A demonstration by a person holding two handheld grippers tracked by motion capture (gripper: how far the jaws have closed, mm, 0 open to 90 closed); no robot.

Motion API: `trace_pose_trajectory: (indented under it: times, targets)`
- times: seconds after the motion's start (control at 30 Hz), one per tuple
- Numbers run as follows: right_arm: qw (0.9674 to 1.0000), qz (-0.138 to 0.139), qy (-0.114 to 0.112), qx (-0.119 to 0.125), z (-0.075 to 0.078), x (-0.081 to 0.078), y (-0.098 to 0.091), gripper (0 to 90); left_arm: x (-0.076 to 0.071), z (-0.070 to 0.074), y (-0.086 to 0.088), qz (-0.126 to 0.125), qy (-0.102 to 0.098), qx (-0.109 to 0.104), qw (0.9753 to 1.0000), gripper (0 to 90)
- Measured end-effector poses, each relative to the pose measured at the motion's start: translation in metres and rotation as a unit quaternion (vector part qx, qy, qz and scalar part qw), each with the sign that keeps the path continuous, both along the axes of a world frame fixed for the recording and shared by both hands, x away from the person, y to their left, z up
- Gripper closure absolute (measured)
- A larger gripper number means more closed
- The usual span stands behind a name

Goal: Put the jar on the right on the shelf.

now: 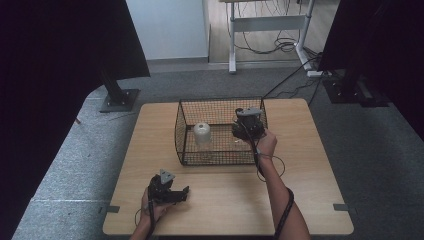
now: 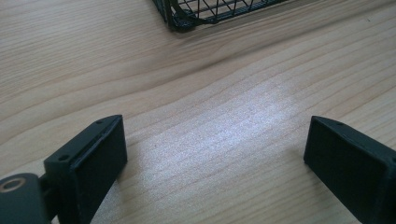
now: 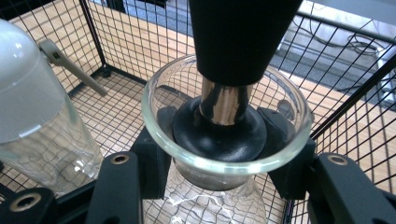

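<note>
Glass vessel, upright with its mouth facing up and a black stopper seated in it, hangs inside the wire basket on the bench, the right tool clamped round its neck; the left tool rests with jaws apart.

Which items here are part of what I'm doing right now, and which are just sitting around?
In the job:
- right claw, shut on the glass jar
- black stopper in the jar's mouth
- wire basket

Lying about:
- frosted-lid bottle in the basket
- left claw, open over the table
- grey lever
</note>
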State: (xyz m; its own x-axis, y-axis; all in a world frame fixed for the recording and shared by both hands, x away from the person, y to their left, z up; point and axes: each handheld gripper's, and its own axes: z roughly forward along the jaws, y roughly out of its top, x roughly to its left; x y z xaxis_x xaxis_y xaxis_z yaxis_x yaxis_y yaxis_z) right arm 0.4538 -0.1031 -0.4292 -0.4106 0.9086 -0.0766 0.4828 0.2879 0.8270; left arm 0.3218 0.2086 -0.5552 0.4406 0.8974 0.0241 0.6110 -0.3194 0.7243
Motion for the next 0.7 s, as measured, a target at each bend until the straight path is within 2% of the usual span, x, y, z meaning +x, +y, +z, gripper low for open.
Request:
trace_pose_trajectory:
  times: [0.43,0.7]
  targets:
    - [0.9996,0.005,0.023,-0.015,-0.015,0.005,0.006,47.4,0.000,0.000,0.000,0.000,0.000,-0.001,1.0000,5.6]
    - [0.9994,0.007,0.028,-0.019,-0.020,0.006,0.007,47.3,0.000,0.000,0.000,0.000,0.000,-0.001,1.0000,5.6]
